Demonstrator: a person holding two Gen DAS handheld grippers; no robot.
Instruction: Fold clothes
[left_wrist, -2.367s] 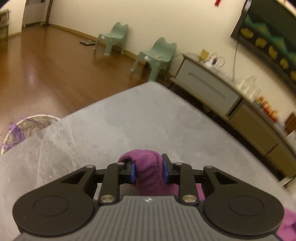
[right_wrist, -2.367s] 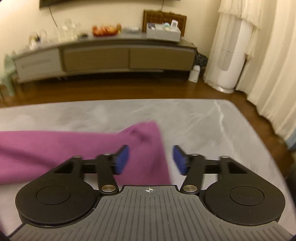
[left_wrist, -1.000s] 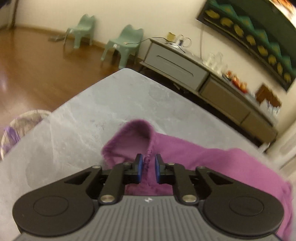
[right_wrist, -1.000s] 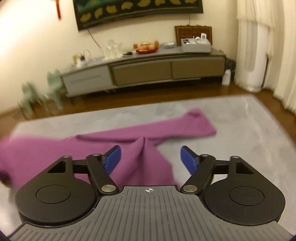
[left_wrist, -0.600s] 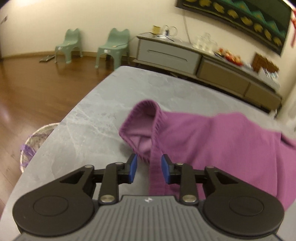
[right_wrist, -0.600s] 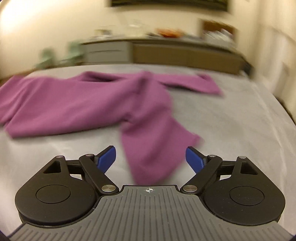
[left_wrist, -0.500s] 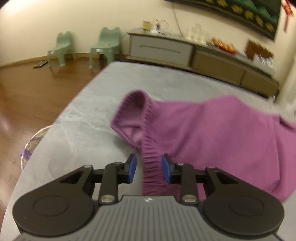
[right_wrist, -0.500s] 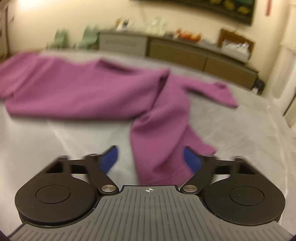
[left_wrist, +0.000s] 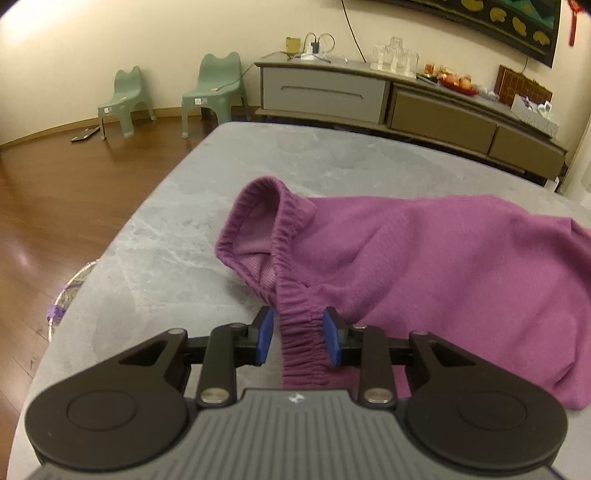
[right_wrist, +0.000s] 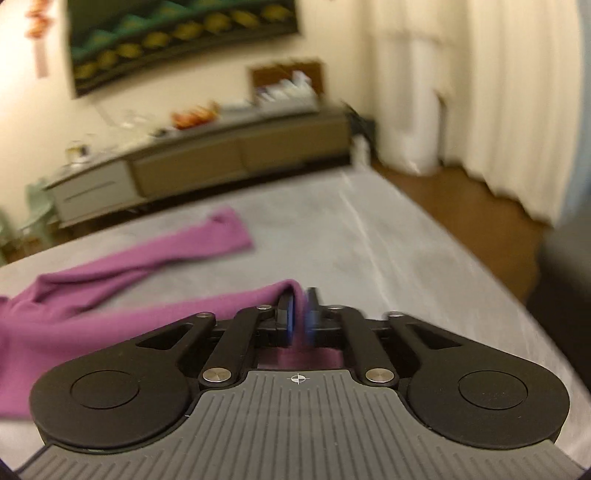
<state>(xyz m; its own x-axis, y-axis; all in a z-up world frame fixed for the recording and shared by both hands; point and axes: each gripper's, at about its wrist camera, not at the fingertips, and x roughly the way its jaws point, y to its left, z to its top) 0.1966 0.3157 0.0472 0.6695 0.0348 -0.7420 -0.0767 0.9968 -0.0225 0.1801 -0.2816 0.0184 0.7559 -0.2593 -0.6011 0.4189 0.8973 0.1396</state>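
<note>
A purple garment (left_wrist: 443, 258) lies spread on the grey tabletop (left_wrist: 280, 158), its ribbed elastic waistband (left_wrist: 299, 332) bunched open near the tabletop's left edge. The left gripper (left_wrist: 298, 341) sits over that waistband with its jaws apart, one blue pad on each side of the ribbed band, not pinching it. Toward the tabletop's right side, the right gripper (right_wrist: 300, 321) has its jaws pressed together on a fold of the same garment; this view is blurred. One long strip (right_wrist: 166, 247) of fabric stretches across the tabletop beyond it.
</note>
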